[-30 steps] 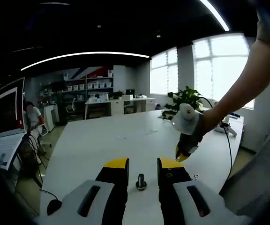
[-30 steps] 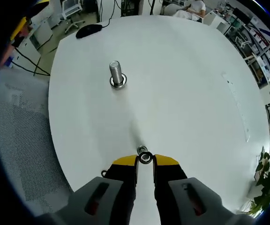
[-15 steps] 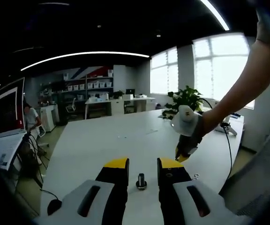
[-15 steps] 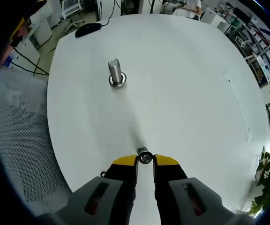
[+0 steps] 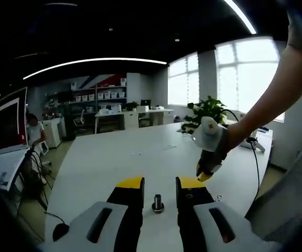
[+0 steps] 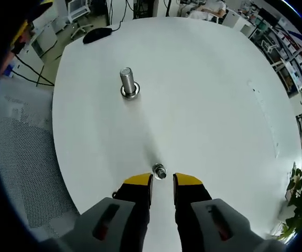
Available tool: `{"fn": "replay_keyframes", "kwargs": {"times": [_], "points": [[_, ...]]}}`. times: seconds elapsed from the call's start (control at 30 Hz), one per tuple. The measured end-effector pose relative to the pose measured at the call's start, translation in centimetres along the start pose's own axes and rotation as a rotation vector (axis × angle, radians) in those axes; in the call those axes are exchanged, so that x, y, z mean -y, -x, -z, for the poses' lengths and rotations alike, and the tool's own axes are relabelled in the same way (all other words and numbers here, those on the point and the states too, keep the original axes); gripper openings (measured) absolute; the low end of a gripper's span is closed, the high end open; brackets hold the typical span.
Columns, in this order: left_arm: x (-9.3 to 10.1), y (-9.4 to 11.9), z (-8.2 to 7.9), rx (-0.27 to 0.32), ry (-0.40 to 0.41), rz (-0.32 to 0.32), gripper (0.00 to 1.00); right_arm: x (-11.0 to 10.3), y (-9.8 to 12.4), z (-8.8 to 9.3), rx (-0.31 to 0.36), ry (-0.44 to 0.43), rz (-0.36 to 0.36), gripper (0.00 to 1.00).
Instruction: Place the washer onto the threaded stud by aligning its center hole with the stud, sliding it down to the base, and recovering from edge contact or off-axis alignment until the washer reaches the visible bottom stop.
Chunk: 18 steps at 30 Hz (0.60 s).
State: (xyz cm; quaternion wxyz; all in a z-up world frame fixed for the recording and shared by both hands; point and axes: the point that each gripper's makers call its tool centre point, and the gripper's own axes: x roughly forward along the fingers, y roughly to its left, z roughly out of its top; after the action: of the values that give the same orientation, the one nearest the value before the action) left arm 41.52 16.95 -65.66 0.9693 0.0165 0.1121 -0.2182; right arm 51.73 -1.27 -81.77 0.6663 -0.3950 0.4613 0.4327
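Left gripper view: left tongs (image 5: pixel 159 185) stand wide with nothing gripped, straddling the upright threaded stud (image 5: pixel 158 202) on the white tabletop (image 5: pixel 114 152), while the right tongs (image 5: pixel 202 175) hang above and off to the stud's right. Right gripper view: right tongs (image 6: pixel 161 180) are parted a narrow gap, empty, the small shiny washer (image 6: pixel 159 171) lying just ahead of the tips on the tabletop. The stud (image 6: pixel 127 82) stands vertical, well apart, ahead-left, so the right tongs are nearer the washer.

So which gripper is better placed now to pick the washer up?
The right gripper: the washer lies on the table just ahead of its open jaws. The left gripper flanks the stud.
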Motion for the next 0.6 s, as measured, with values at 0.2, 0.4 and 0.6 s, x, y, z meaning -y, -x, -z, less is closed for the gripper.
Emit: {"fn": "replay_keyframes", "kwargs": {"times": [0.2,0.4,0.6], "points": [[0.0,0.0,0.0,0.001,0.002,0.0,0.22,-0.5,0.4,0.3,0.006,-0.011,0.002,0.19],[0.1,0.0,-0.1,0.005,0.005,0.003,0.22,-1.2,0.4,0.8,0.006,-0.019,0.001,0.19],[0.2,-0.1,0.0,0.001,0.009,0.008,0.22,-1.8,0.3,1.7,0.001,-0.022,0.002,0.2]]}}
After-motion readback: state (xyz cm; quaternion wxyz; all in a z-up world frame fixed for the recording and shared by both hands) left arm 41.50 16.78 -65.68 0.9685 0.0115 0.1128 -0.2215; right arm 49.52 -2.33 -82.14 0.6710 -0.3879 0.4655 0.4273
